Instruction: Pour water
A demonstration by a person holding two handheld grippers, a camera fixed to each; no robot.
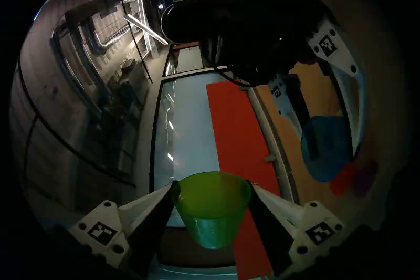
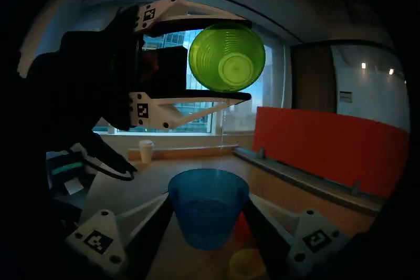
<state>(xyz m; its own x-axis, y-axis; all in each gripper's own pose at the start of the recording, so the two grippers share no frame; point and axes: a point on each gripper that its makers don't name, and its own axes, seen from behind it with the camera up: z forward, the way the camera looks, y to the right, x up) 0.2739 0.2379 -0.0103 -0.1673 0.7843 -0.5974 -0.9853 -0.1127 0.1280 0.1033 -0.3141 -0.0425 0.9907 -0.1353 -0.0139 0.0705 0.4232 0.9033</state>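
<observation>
My left gripper (image 1: 212, 190) is shut on a translucent green cup (image 1: 212, 209), its fingers pressing on both sides just under the rim. In the right gripper view the left gripper (image 2: 247, 56) hangs high against the window, rolled over so the green cup (image 2: 227, 56) lies on its side above the blue cup. My right gripper (image 2: 208, 198) is shut on a translucent blue cup (image 2: 208, 214), upright over the wooden table (image 2: 294, 190). The left gripper view also shows the right gripper (image 1: 328, 143) with the blue cup (image 1: 325, 148). No stream of water is visible.
A white paper cup (image 2: 146, 151) stands on the window ledge. A red partition (image 2: 336, 143) runs along the table's right side. A yellow cup (image 2: 247, 264) and a red one (image 2: 241, 227) sit on the table below the blue cup. A dark device (image 2: 65, 175) is at the left.
</observation>
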